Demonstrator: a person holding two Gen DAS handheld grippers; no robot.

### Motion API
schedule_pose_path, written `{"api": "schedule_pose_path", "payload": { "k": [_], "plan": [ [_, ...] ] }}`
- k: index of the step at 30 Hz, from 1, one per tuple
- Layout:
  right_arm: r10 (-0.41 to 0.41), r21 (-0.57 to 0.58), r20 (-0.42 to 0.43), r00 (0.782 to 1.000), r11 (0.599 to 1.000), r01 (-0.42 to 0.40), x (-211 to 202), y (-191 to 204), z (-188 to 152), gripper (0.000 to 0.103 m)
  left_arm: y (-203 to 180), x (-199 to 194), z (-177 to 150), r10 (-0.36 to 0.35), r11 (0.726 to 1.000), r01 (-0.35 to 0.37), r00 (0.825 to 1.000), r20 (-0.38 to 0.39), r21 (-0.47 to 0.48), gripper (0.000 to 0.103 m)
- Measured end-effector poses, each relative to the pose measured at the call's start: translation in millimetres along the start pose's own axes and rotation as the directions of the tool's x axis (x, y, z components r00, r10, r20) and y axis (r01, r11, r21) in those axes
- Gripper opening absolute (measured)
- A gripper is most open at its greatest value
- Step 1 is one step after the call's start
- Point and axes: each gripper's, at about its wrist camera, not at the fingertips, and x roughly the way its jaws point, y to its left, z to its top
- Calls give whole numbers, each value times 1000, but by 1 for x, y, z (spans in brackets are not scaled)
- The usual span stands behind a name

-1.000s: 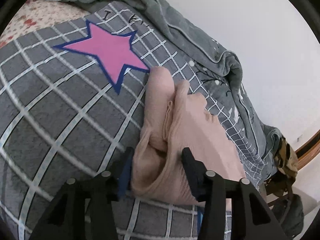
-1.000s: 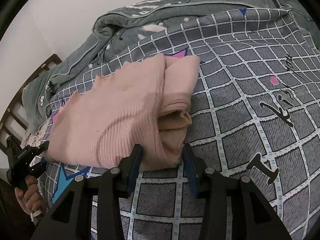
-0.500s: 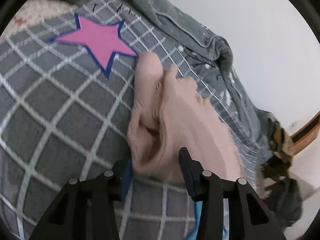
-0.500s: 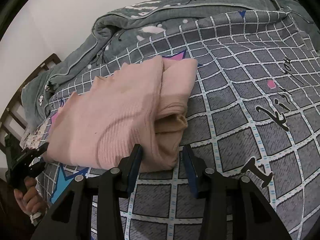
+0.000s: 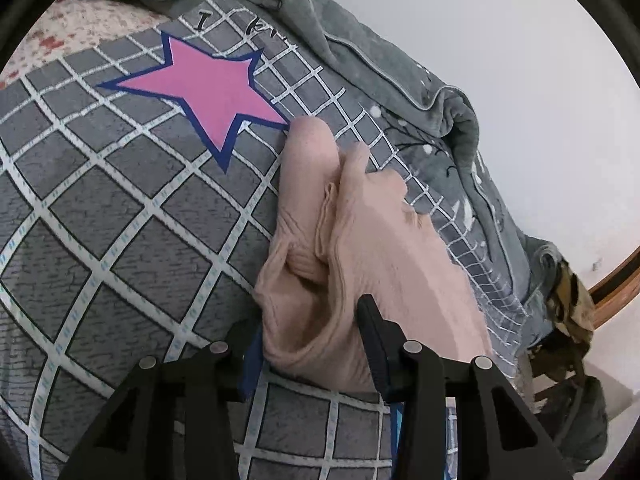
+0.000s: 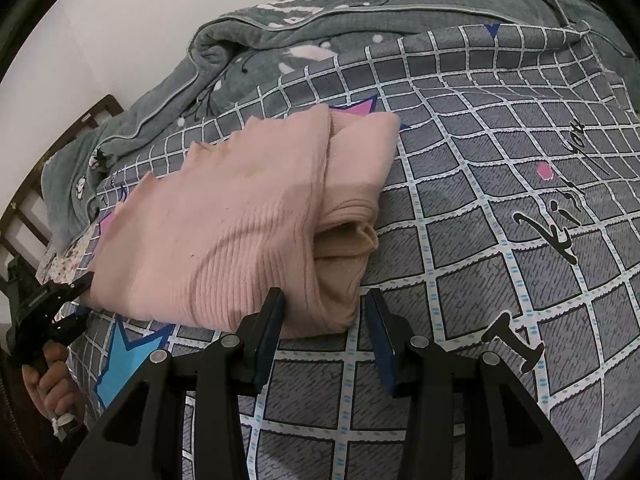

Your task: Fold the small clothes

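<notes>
A pink ribbed knit garment (image 5: 380,248) lies folded into a long bundle on the grey checked bedsheet (image 5: 120,220). My left gripper (image 5: 310,328) is shut on one end of it, and cloth bulges up between the fingers. In the right wrist view the same garment (image 6: 224,232) stretches away to the left. My right gripper (image 6: 326,304) is closed around its near corner, where a folded sleeve cuff shows. At the garment's far end in that view, the left gripper (image 6: 82,298) is held by a hand (image 6: 48,380).
A grey-green quilt (image 6: 280,36) is bunched along the wall side of the bed. The sheet (image 6: 480,240) carries a pink star (image 5: 212,88) and black lettering. A wooden bed frame (image 6: 24,208) and a camouflage bag (image 5: 568,312) stand past the bed's end.
The left gripper's fingers have drawn slightly closer together on the garment's end. The right gripper and the garment have stayed in place.
</notes>
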Motion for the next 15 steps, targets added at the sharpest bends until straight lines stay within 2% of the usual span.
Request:
{"api": "schedule_pose_path", "payload": {
  "k": [3, 11, 15],
  "plan": [
    [3, 8, -1, 1000, 1000, -3, 4, 0, 0, 42, -2, 1, 0, 19, 1000, -19, 1000, 14, 5, 39],
    [39, 56, -1, 999, 998, -39, 13, -6, 6, 43, -1, 4, 5, 0, 1000, 0, 1000, 19, -23, 39],
    [53, 87, 1, 999, 995, -52, 20, -8, 10, 43, -2, 7, 6, 16, 1000, -16, 1000, 20, -14, 36]
  ]
}}
